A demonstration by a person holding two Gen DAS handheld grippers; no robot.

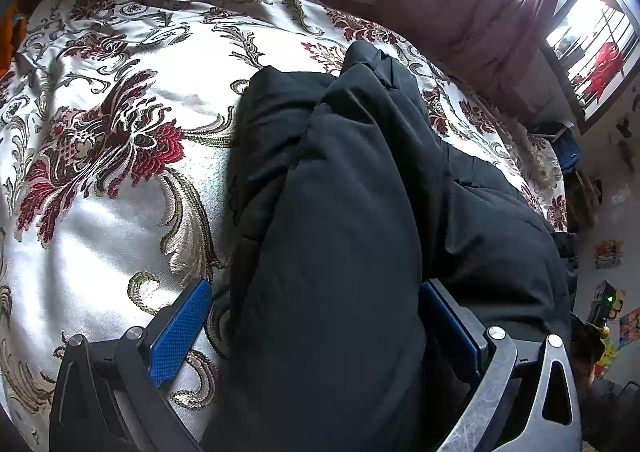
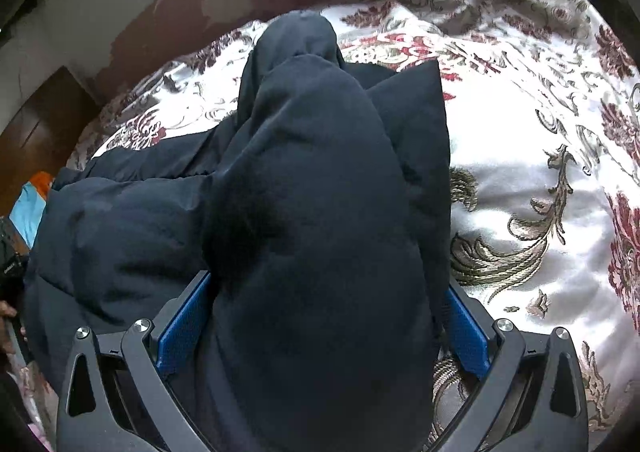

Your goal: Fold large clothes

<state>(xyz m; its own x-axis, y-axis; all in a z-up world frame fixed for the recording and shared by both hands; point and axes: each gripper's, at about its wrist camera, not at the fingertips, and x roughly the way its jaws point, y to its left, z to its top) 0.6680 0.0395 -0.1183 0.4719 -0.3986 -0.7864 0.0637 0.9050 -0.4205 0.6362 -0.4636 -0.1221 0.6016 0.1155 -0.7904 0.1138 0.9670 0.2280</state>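
Daylight enters through the barred window point(image 1: 588, 36), which is blown out to near white. It throws hot glare patches on the satin bedspread point(image 1: 120, 212) below and left of the window, washing out the pattern there. The black padded garment point(image 1: 340, 232) reads as nearly detailless shadow. Both views bend strongly toward dark, vignetted corners; focus is soft throughout, grainier in the right wrist view.

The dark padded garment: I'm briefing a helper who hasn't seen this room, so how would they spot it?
Find the bed under its shiny cream bedspread with red and gold floral weave. On it lies one bulky black padded jacket, bunched between the fingers of both the left gripper and right gripper. It is the only plain, dark, matte thing on that bright patterned cloth.
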